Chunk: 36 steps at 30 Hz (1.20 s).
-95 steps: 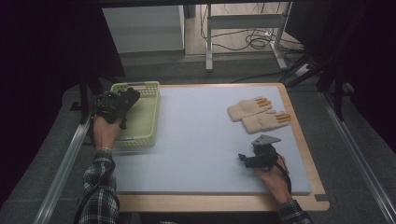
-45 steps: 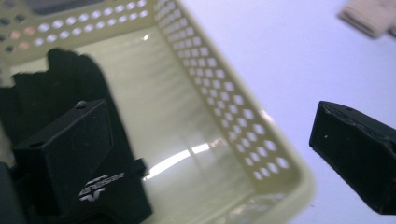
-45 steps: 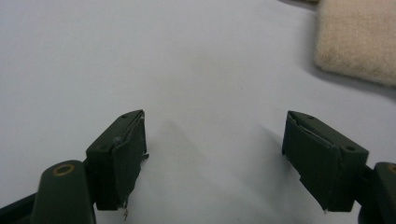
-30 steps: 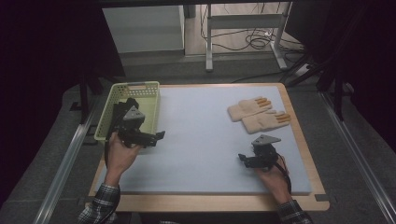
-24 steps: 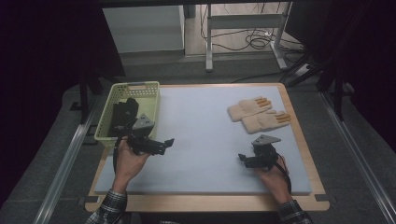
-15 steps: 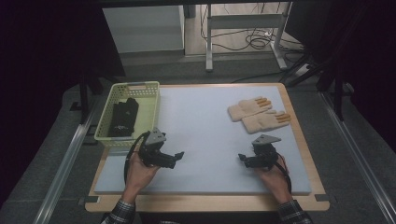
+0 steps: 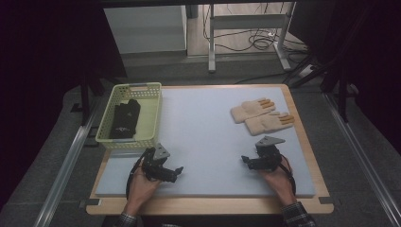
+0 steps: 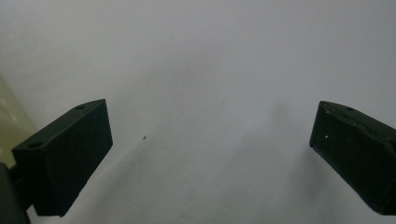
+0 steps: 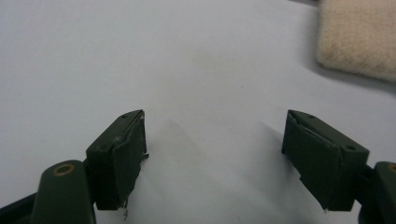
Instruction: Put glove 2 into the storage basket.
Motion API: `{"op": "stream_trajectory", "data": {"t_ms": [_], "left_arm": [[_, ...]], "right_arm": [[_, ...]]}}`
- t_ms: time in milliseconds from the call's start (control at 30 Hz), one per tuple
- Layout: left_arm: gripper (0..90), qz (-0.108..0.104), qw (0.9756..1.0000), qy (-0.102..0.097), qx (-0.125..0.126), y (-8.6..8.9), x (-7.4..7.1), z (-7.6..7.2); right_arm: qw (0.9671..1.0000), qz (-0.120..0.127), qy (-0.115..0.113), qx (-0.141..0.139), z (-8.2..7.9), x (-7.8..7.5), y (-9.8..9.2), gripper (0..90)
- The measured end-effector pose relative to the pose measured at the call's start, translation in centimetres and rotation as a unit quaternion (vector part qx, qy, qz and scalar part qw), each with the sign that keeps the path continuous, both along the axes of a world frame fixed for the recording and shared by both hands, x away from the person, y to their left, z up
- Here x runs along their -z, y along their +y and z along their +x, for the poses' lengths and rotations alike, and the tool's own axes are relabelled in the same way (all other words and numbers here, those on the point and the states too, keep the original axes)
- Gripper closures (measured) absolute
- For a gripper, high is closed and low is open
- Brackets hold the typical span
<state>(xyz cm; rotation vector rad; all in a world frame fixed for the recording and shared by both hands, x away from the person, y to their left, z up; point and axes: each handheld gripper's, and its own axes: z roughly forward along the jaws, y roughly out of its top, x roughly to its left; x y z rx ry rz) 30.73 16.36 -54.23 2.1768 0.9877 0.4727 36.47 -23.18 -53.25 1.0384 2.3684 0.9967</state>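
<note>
A pair of beige gloves [image 7: 261, 115] with orange fingertips lies flat at the back right of the pale grey mat [image 7: 203, 127]. A dark folded item [image 7: 125, 118] lies inside the yellow-green basket [image 7: 151, 118] at the left. My left gripper [image 7: 174, 171] rests low on the mat near its front left, open, with nothing between its jaws; it appears again as the left gripper [image 8: 210, 158]. My right gripper [image 7: 247, 161] sits near the front right, open and empty, below the gloves; in the right gripper view [image 9: 212, 158] a beige glove edge [image 9: 357, 39] lies at the upper right.
The mat lies on a wooden table [image 7: 208, 205] whose front edge shows below both hands. Metal rails [image 7: 66, 165] run along the left and right sides. A desk frame and cables [image 7: 246, 38] stand on the floor beyond the table.
My left gripper has left the basket and moved down and right to the mat's front left, with the dark item staying in the basket. The right gripper has stayed put.
</note>
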Motion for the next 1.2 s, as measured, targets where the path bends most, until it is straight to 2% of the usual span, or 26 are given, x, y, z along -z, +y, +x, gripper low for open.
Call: {"op": "stream_trajectory", "data": {"t_ms": [67, 133, 300, 433, 500, 633, 767, 833, 1000, 1067, 1133, 1200], "left_arm": [[0.0, 0.018, 0.9998, 0.0, -0.01, 0.0, 0.5, 0.2], [0.0, 0.0, 0.9999, 0.011, -0.012, 0.2, 0.8, 0.5], [0.0, -0.021, 0.9986, 0.044, -0.017, 0.7, 0.9, 1.1], [0.0, -0.021, 0.9987, 0.044, -0.017, 0.7, 0.9, 1.1], [0.0, -0.021, 0.9986, 0.044, -0.018, 0.7, 0.9, 1.1], [0.0, -0.021, 0.9986, 0.045, -0.017, 0.7, 0.9, 1.1], [0.0, -0.021, 0.9986, 0.045, -0.018, 0.7, 0.9, 1.1], [0.0, -0.022, 0.9986, 0.044, -0.018, 0.7, 0.9, 1.1], [0.0, -0.021, 0.9986, 0.044, -0.017, 0.7, 0.9, 1.1], [0.0, -0.021, 0.9986, 0.044, -0.017, 0.7, 0.9, 1.1], [0.0, -0.021, 0.9987, 0.044, -0.017, 0.7, 0.9, 1.1], [0.0, -0.021, 0.9986, 0.044, -0.017, 0.7, 0.9, 1.1]], "right_arm": [[1.0, 0.0, 0.0, 0.0, 0.0, 0.0, 0.0, 21.6], [1.0, 0.003, 0.001, 0.001, 0.0, 0.0, 0.0, 21.9], [0.9998, 0.013, 0.007, 0.016, 0.1, -0.2, -0.4, 22.0], [0.9992, 0.019, 0.005, 0.034, 0.5, -1.0, -1.4, 27.2], [0.9987, 0.02, -0.004, 0.047, 1.0, -1.8, -2.0, 29.6], [0.9968, 0.022, -0.008, 0.076, 3.1, -3.7, -3.1, 32.5], [0.9947, 0.012, -0.019, 0.1, 5.5, -4.3, -3.6, 36.4], [0.9932, 0.012, -0.017, 0.114, 6.9, -4.4, -3.8, 36.8], [0.9884, 0.007, -0.016, 0.151, 10.0, -4.1, -3.9, 35.9], [0.9865, 0.005, -0.012, 0.163, 11.1, -3.7, -3.9, 33.1], [0.9842, -0.008, -0.008, 0.177, 12.1, -3.0, -4.0, 30.5], [0.983, -0.008, -0.006, 0.184, 12.8, -2.3, -4.1, 29.4]]}}
